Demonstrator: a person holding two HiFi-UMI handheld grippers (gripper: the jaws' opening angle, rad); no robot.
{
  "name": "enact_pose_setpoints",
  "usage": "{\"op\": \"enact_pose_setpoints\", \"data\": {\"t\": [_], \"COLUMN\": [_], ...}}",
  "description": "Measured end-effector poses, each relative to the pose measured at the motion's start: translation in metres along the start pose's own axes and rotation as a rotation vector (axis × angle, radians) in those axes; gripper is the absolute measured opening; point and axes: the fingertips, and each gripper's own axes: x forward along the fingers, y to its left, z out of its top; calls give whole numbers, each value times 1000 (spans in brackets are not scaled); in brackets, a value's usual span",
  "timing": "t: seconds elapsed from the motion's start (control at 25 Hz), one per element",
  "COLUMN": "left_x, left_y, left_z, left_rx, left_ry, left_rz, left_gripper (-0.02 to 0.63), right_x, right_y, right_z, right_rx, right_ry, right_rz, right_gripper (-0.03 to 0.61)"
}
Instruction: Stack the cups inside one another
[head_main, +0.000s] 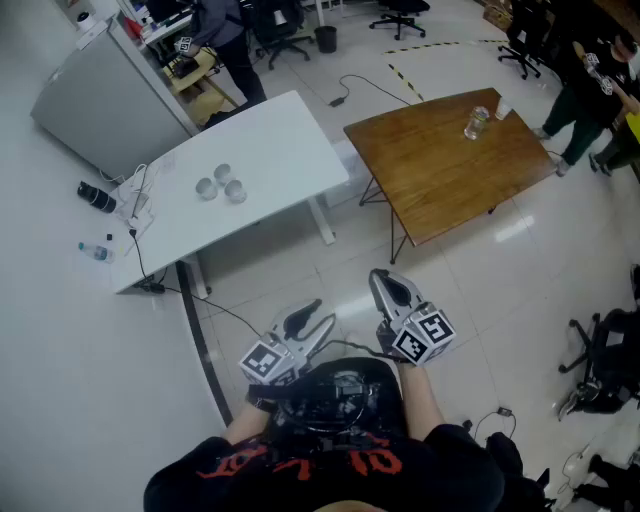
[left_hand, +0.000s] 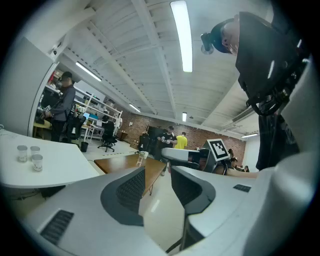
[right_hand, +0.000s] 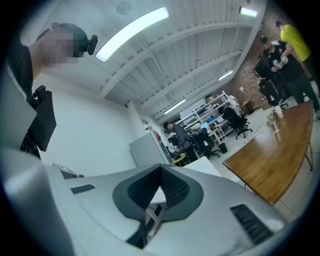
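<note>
Head view: three cups (head_main: 234, 191) on table (head_main: 272, 140); left claw (head_main: 316, 313) parted, right claw (head_main: 384, 284) closed.

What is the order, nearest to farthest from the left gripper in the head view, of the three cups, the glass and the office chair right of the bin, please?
From the left gripper:
1. Three cups, on the white table, ahead-left.
2. Glass, on the wooden table, ahead-right.
3. Office chair, top edge, beyond both tables.
</note>
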Motion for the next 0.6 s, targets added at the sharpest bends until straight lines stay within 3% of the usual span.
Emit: {"op": "enact_pose_setpoints", "data": {"t": [0.16,0.36,0.6], "left_x": [-19,-55,-86], "left_y": [15,58,91], "left_z": [0,15,6], "left_rx": [-41,-43,-120], "left_ry": [-17,-75,-82], "left_rz": [-8,68,134], "left_gripper": [156,156,156], "right_x": [29,63,84], "right_y": [32,74,90], "right_z": [3,-16,-29], "right_rx": [-7,1,-6], "right_ry": [-27,8,39], "right_rz": [30,136,154], "right_gripper": [3,3,3]}}
